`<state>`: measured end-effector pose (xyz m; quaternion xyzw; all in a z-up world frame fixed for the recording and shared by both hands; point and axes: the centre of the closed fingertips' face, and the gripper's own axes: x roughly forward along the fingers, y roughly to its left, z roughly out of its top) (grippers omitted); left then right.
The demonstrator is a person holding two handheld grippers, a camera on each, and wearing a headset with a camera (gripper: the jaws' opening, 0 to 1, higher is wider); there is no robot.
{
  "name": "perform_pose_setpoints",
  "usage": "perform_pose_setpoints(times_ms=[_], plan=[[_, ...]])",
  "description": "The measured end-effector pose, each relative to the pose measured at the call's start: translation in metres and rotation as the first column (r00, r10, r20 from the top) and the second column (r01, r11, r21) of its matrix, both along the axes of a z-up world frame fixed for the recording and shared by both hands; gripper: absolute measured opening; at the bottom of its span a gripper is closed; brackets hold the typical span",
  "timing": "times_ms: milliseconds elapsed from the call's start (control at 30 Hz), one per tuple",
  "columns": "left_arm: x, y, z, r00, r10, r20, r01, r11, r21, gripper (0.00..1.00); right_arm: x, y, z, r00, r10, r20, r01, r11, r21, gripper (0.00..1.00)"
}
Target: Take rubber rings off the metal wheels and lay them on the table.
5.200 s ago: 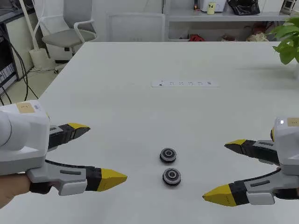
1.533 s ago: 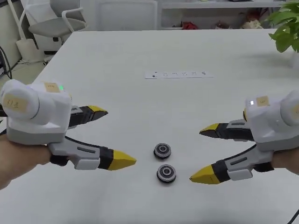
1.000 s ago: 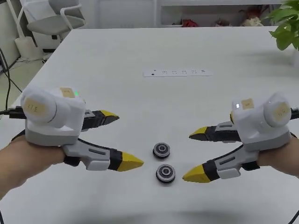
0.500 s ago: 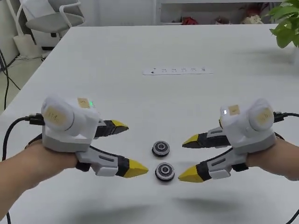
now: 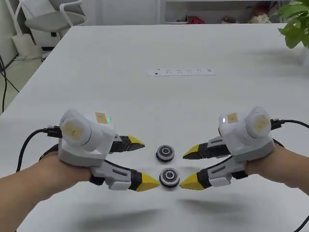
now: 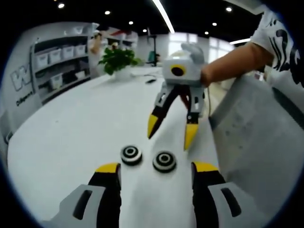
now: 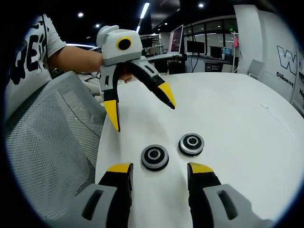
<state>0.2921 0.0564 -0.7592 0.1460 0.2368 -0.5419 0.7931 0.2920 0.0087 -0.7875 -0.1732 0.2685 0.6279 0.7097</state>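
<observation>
Worktop, pale grey. A person stands at the near edge with a tool in each hand.

Two small metal wheels lie flat, one just behind the other: far wheel and near wheel, close together but not touching. Each carries a dark rubber ring round its rim.

Left hand-held gripper comes in from the left with its jaws spread wide and nothing between them. Its lower yellow tip sits just beside the near wheel's left edge; I cannot tell whether they touch. Its upper tip is level with the far wheel, a little apart from it.

Right hand-held gripper mirrors it from the right, jaws likewise apart and empty. Its lower tip is just beside the near wheel's right edge, and its upper tip is near the far wheel.

Both wheels lie between the two tools, whose tips face each other.

Further back on the worktop is a white power strip. There is a leafy plant at the far right and an office chair beyond the far left corner.
</observation>
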Motion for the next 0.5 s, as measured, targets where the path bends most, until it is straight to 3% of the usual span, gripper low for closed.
perform_pose_setpoints(times_ms=[500], plan=[[-0.002, -0.015, -0.011, 0.999, -0.035, -0.03, 0.035, 0.999, 0.0, 0.5, -0.006, 0.003, -0.006, 1.0, 0.009, -0.016, -0.009, 1.0, -0.001, 0.43]])
